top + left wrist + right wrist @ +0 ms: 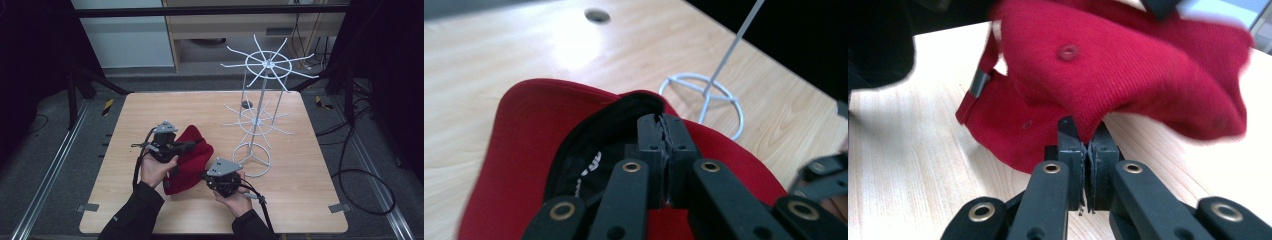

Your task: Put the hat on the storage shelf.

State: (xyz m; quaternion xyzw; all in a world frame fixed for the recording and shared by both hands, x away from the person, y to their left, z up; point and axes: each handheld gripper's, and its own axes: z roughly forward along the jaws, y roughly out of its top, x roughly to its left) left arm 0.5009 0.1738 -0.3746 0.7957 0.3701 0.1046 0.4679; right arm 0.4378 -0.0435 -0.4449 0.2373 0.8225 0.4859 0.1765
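Jaws of the left gripper (663,131) are pinching the black inner band at the rim of the red cap (529,115), while those of the right gripper (1087,136) are clamping a fold of the cap's fabric lower down. Between the two grippers, the cap is sitting on the wooden table (300,170), partly lifted, just left of the white wire display rack (260,100), whose ring base is resting on the tabletop.
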